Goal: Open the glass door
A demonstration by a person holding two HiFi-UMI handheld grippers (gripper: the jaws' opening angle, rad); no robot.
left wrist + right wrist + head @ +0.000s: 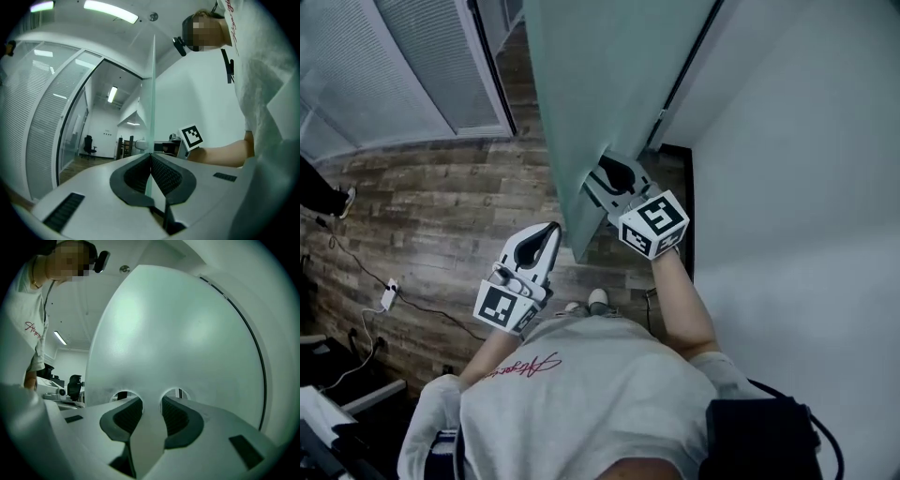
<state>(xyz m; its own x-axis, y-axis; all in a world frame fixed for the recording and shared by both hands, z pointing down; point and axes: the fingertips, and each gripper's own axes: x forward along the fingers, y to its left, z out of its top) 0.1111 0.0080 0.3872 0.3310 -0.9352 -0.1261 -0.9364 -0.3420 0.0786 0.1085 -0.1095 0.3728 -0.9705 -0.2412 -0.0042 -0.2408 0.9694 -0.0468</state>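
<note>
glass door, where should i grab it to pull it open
I'd grip the glass strip between the two round holes in the glass door, coming square at its face, one jaw through each hole; the rest of the pane is flat and smooth.

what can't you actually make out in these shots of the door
- Head view: the glass door runs off the top edge, so its hinge and top are cut off.
- Head view: the right gripper has its tips partly hidden by the door's edge.
- Right gripper view: frosted glass hides the room beyond, except through two holes.
- Left gripper view: how deep the left gripper bites on the door's edge is unclear.
</note>
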